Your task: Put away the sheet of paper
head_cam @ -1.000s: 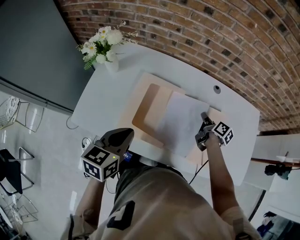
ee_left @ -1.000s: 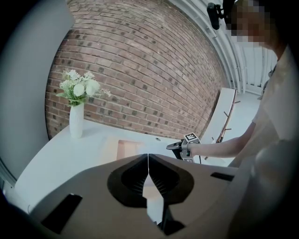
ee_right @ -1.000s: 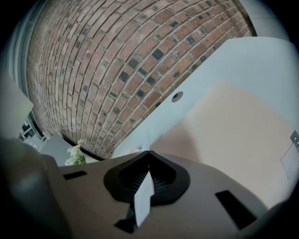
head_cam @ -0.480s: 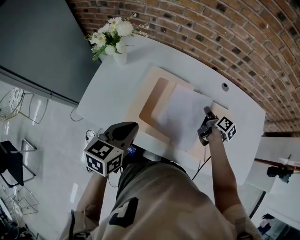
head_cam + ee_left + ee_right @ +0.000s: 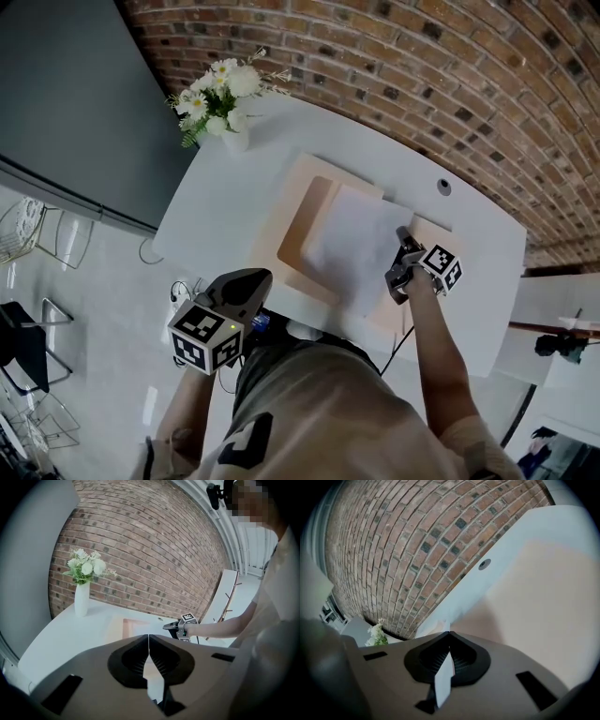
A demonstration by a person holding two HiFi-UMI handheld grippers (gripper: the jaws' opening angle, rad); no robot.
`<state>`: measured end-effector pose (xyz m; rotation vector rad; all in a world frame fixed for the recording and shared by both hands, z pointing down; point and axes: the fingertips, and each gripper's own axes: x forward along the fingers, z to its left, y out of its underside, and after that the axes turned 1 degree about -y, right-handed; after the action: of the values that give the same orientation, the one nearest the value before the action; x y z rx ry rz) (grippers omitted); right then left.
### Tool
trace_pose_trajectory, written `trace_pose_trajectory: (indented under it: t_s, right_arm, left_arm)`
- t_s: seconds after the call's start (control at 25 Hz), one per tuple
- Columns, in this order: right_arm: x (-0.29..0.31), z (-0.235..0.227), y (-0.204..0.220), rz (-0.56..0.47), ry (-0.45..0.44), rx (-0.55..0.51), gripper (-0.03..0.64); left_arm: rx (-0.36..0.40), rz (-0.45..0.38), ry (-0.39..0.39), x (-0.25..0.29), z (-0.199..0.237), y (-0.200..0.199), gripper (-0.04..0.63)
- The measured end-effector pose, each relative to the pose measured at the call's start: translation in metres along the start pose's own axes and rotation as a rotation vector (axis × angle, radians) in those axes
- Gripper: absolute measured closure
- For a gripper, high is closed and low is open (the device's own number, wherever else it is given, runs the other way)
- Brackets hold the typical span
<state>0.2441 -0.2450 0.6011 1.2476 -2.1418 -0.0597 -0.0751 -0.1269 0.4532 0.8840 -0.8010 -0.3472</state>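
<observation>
Firstly, two grippers. On the right gripper the jaws are clamped on the right edge of the paper; only its own view shows that edge pinched between them. On the left gripper the jaws are together with nothing in them, and it is held off the table, near the person's body. One paper, spread over two stacked tan boards, is seen whole only in the head view. One vase of flowers stands at the table's far left corner.
</observation>
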Motion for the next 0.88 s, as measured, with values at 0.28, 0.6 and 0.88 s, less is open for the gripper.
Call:
trace_pose_trajectory:
  t_s: [0.28, 0.6, 0.88]
  right_arm:
    - [0.006, 0.004, 0.007, 0.001, -0.002, 0.011, 0.594]
    - [0.012, 0.008, 0.013, 0.005, -0.001, 0.013, 0.594]
    - [0.020, 0.014, 0.016, 0.008, -0.010, 0.023, 0.594]
  left_arm:
    - [0.001, 0.005, 0.006, -0.003, 0.006, 0.002, 0.577]
    - [0.006, 0.007, 0.021, -0.003, 0.008, -0.001, 0.577]
    - [0.003, 0.010, 0.024, -0.003, 0.011, -0.001, 0.577]
